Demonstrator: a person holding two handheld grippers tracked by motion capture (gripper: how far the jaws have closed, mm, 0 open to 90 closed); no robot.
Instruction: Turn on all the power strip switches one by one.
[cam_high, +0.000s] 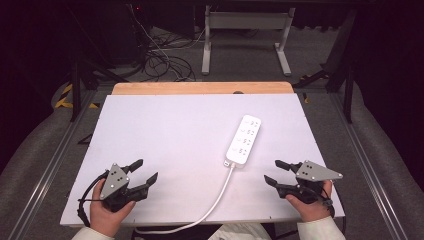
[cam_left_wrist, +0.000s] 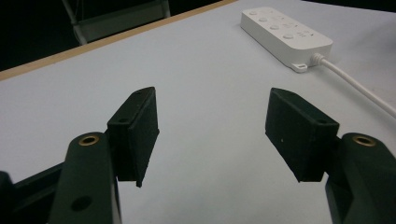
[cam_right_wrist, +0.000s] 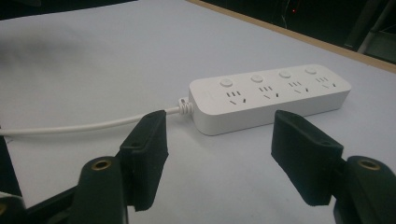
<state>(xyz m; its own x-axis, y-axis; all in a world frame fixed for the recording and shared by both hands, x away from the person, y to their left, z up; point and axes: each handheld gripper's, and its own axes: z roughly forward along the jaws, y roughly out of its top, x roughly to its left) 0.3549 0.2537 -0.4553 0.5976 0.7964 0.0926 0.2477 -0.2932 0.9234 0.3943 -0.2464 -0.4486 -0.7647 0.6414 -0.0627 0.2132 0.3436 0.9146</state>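
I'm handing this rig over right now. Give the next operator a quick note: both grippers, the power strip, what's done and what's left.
Left hand-held gripper: open, empty, at the near left of the white table, apart from everything.
Right hand-held gripper: open, empty, near right, pointed at the power strip but not touching it.
Power strip: flat, sockets up, right of centre; its white cord runs off the near edge.
Done: nothing visible, strip untouched.
Left: probably reach for the strip with the right gripper, which is closer.

Smooth white plastic power strip lies on a matt white board with a wood edge.
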